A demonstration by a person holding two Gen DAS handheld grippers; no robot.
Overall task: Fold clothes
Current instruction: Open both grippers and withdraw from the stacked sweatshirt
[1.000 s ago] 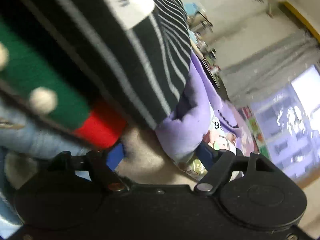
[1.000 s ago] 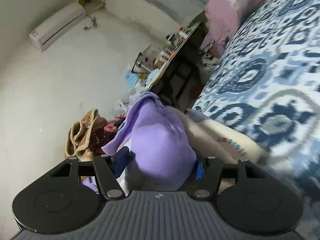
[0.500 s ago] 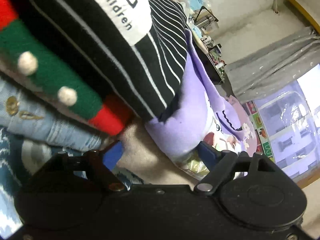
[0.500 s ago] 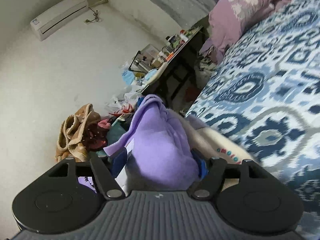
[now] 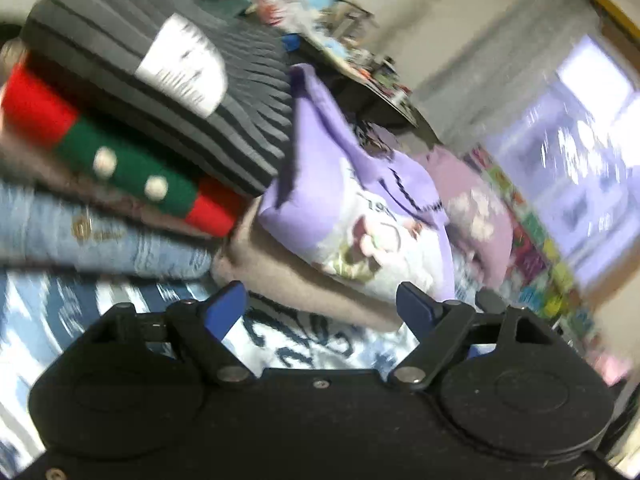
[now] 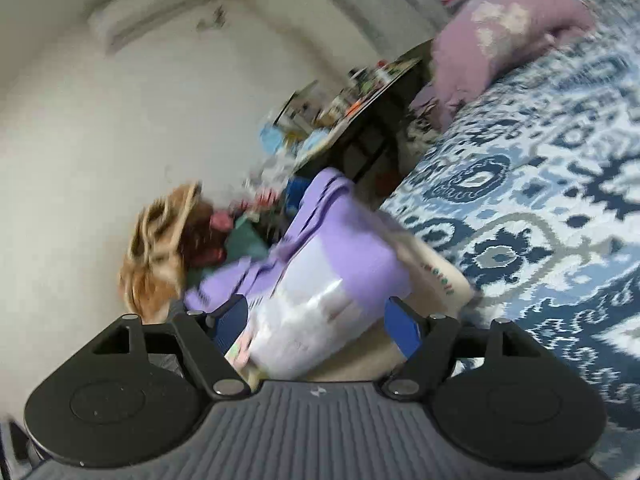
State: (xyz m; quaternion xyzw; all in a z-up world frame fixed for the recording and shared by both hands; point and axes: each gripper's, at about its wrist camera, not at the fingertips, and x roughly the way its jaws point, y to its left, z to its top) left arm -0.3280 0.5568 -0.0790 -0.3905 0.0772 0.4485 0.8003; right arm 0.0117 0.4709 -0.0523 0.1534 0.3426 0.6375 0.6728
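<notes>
Both grippers have backed off: left gripper (image 5: 320,306) spread, empty; right gripper (image 6: 316,326) opening, purple garment (image 6: 340,256) between its fingers, probably released (blurred). Garment lies centre-frame on beige fold (image 5: 288,276).

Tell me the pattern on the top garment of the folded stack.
Dark grey with thin pale stripes and a white patch: the top garment, clearest in the left wrist view.

Legible text: none.
White rectangular patch (image 5: 182,68) on the folded dark grey striped knit garment (image 5: 160,80): dark lettering, smeared by motion, unreadable.
Printed front of the folded lilac cotton sweatshirt (image 5: 352,208): cartoon graphic with dark characters above it, blurred, unreadable.
Cream folded garment (image 6: 436,272) beneath it: small coloured marks along the edge, not decipherable.
</notes>
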